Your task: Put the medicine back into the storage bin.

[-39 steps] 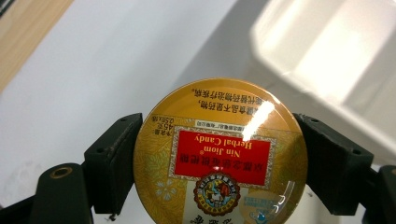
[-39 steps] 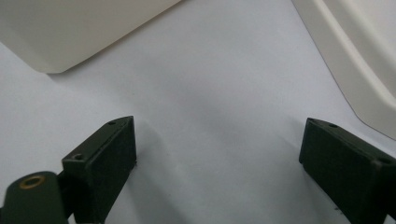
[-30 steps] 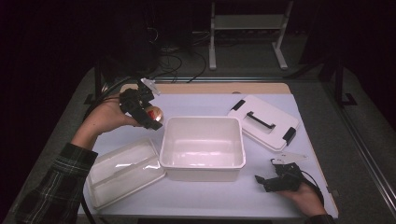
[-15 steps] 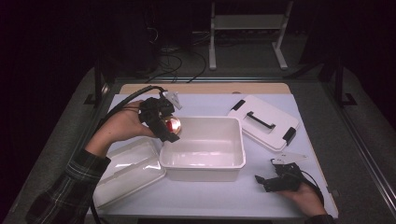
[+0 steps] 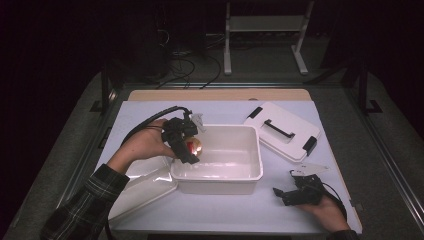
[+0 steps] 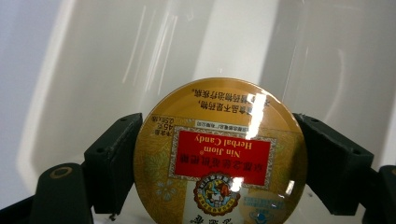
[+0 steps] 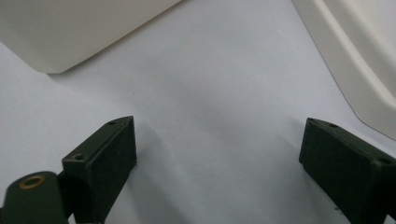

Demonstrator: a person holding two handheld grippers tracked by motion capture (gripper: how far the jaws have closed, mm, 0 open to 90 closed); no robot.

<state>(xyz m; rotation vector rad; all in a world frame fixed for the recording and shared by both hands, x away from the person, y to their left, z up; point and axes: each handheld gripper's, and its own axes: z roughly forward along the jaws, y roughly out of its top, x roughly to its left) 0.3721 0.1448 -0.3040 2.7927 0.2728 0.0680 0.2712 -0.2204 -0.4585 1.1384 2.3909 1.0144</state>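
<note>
Holding a round gold candy tin (image 6: 219, 154) over an open white plastic tub (image 5: 250, 172).

Left gripper (image 5: 186, 142): jaws clenched on the tin's opposite edges, lid facing the camera, tub interior directly beyond, probably for lowering it inside. Right gripper (image 5: 295, 192): jaws spread wide, grasping nothing, resting on the white table sheet (image 7: 219, 98) beside the tub's wall, apparently idle. White handled lid (image 5: 282, 131) lies beyond it; a clear plastic lid (image 5: 145, 180) lies beneath the left forearm.

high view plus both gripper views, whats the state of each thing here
white bin: open, lid off, upright
candy tin: closed, clamped by its edges, held over the bin
white lid: off, lying flat, handle up
clear container: tilted against the bin's left side
left gripper: shut on the tin
right gripper: open, holding nothing, low over the table
</note>
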